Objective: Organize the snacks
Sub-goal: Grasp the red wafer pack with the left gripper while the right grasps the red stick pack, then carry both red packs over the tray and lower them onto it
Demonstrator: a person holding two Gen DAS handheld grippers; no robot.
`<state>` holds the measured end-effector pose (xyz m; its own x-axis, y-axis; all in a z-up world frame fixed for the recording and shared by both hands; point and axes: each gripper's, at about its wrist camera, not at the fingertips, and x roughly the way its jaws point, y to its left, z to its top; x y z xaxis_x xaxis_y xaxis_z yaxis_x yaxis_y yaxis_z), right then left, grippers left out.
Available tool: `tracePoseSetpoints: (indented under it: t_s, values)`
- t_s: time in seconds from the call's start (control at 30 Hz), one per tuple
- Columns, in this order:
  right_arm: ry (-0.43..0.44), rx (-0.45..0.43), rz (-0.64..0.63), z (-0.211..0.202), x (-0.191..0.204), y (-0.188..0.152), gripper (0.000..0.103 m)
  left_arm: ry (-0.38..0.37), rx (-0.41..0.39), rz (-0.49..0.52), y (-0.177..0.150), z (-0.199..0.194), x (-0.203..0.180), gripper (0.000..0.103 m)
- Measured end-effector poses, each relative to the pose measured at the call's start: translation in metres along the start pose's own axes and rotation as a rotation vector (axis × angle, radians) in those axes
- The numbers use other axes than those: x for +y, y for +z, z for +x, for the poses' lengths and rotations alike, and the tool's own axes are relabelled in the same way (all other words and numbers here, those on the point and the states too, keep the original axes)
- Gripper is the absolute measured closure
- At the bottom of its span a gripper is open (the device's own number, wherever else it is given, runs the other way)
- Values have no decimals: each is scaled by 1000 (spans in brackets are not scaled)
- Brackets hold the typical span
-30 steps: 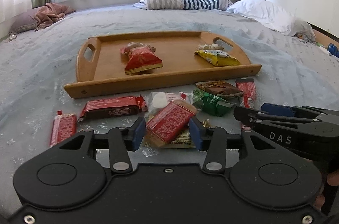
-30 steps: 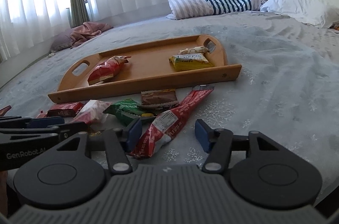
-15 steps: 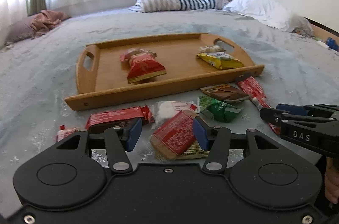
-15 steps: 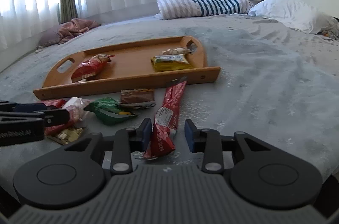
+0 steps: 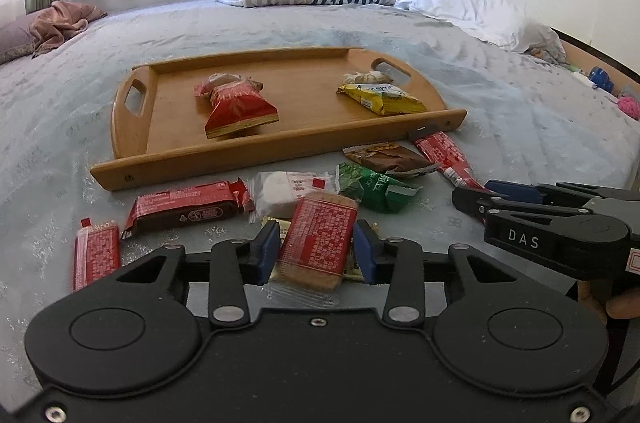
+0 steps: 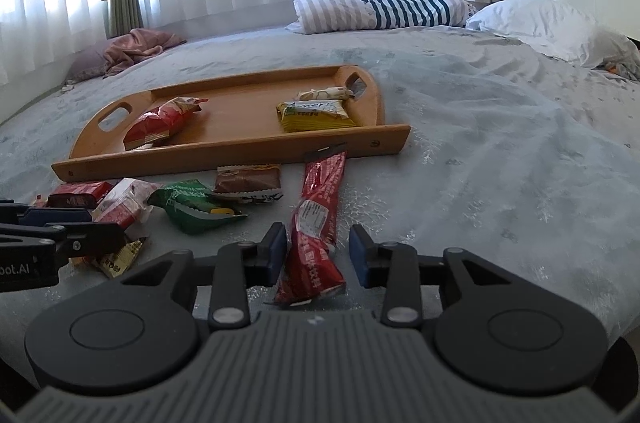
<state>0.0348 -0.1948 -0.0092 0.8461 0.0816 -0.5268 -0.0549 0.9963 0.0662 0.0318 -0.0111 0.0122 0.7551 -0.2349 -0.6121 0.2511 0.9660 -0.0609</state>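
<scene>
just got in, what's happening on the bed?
A person is sorting snacks onto a wooden tray with two handheld tools. The left tool is closing on a red cracker pack; its pads sit at the pack's edges. The right tool is opening, with a long red stick pack between its pads, the right pad clear of it. A few snacks are already on the tray; several more lie loose on the bedspread.
</scene>
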Motion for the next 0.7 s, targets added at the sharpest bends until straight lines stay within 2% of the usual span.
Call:
tracePoseSetpoints:
  t_s: [0.3,0.33,0.37,0.43,0.7]
  values:
    - [-76,-29,-118,5,16,-3,53,6,19,-75,3,6,2,63]
    - [-74,-29,-118,5,17,-3,58,14,19,-73,4,5,0,63]
    - [-71,-25,-109,4,17,-2,67,19,19,-73,4,5,-1,66]
    - [-66,-14,-100,2,16,-1,74,23,19,-77,4,4,-4,69]
    - [-80,-48,-123,-13,15,5,75,75,21,-44,8,0,-17,71]
